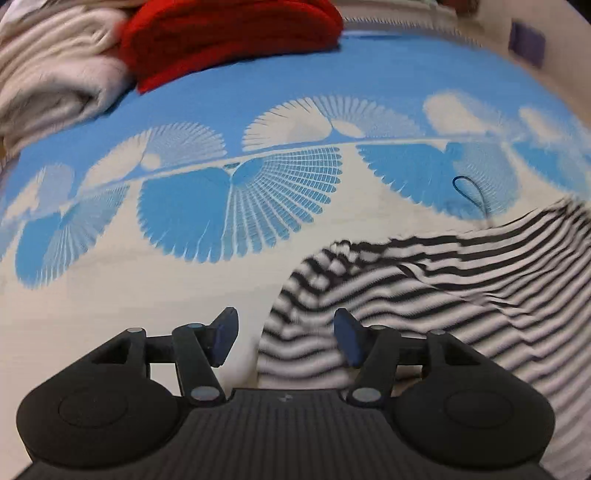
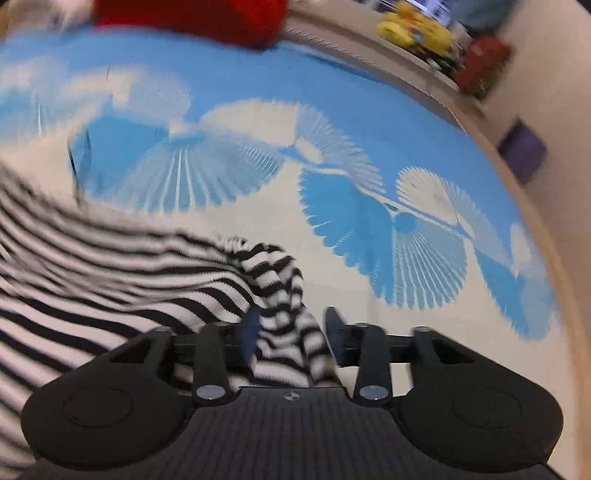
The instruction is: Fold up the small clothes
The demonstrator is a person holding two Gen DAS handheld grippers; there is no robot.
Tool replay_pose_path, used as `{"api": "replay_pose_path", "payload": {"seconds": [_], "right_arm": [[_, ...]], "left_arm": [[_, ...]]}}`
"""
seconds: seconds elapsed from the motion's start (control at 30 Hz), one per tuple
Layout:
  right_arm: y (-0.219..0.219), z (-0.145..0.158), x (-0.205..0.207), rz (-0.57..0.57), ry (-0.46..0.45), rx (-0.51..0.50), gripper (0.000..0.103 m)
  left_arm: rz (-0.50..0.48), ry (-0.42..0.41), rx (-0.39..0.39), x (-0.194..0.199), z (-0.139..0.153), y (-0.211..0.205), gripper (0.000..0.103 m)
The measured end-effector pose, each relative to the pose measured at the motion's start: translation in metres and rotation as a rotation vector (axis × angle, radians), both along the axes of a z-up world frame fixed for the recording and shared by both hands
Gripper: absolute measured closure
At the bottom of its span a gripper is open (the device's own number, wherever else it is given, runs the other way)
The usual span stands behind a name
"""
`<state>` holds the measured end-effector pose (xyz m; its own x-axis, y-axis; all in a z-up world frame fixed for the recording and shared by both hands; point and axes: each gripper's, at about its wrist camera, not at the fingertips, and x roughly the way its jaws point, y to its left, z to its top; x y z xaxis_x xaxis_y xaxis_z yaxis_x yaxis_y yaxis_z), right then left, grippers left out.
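Observation:
A black-and-white striped garment point(image 1: 424, 288) lies spread on a blue-and-white patterned cloth point(image 1: 184, 295), with a thin dark loop point(image 1: 469, 188) at its far edge. My left gripper point(image 1: 286, 338) hovers open over the garment's rounded left edge, and its blue pads touch nothing. In the right wrist view the striped garment point(image 2: 110, 280) fills the left side. A bunched ridge of it stands up between the jaws of my right gripper point(image 2: 291, 332), which are spread wide and do not pinch it.
A folded red garment point(image 1: 229, 33) and a white one point(image 1: 55, 66) lie at the far left of the patterned cloth point(image 2: 369, 129). Yellow toys point(image 2: 413, 27) sit on a ledge behind. A purple square point(image 2: 522, 151) lies past the right edge.

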<state>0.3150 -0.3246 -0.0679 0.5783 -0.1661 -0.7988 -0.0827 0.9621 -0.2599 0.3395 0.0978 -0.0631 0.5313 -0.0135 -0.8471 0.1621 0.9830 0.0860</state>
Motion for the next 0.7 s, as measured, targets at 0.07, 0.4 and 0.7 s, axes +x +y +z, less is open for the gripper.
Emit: {"api": "replay_pose_path", "payload": {"seconds": [0.07,0.4,0.7], "right_arm": [[-0.016,0.022,-0.025,-0.049,-0.002,0.105,0.048],[-0.079,0.015,-0.149,-0.302,0.227,0.425,0.048],[-0.065,0.002,-0.171,-0.283,0.290,0.412,0.079]], "left_arm": [[0.024,0.037,-0.043,-0.018,0.007,0.018,0.040],[0.159,0.288,-0.328,-0.113,-0.014,0.079,0.042],[0.107,0.349,-0.359,-0.120,-0.031,0.063,0.084]]}}
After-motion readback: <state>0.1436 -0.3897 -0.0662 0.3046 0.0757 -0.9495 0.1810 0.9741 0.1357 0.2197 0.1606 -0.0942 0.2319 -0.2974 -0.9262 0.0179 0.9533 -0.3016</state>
